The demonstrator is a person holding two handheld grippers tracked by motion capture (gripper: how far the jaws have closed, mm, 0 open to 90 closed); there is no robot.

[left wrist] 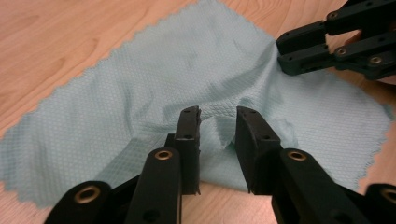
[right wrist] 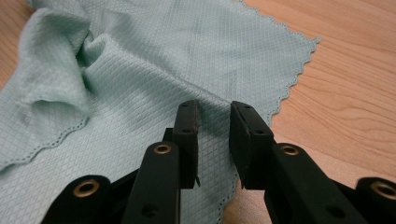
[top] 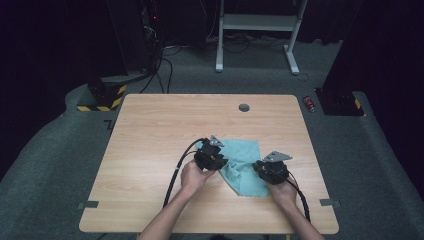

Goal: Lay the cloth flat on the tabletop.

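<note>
The left gripper (left wrist: 218, 123) stands with its jaws parted over the teal cloth (left wrist: 187, 74); a raised ridge of the fabric sits in the gap between them, and the pads do not press on it. The right gripper (right wrist: 214, 119) also has its jaws apart, poised just above the cloth near its scalloped edge, with nothing clamped between them. In the high view the left gripper (top: 210, 156) sits at the cloth's left edge and the right gripper (top: 272, 169) at its right side, each held in a hand (top: 192, 176) coming up from the bottom.

The cloth (top: 243, 165) lies on the near middle of the wooden table (top: 150, 150), partly flat, partly rumpled, with one fold heaped up at the left of the right gripper view (right wrist: 56, 60).

Farther out, a round grommet (top: 244, 107) is set in the tabletop near its far edge. Two grey tape tabs (top: 88, 204) mark the near corners. On the carpet beyond stand a white frame (top: 257, 30), a yellow-and-black striped base (top: 102, 97) and a small red object (top: 310, 103), too small to identify. No writing is legible. The background is dark, and the forearms are cut off at the bottom edge.
</note>
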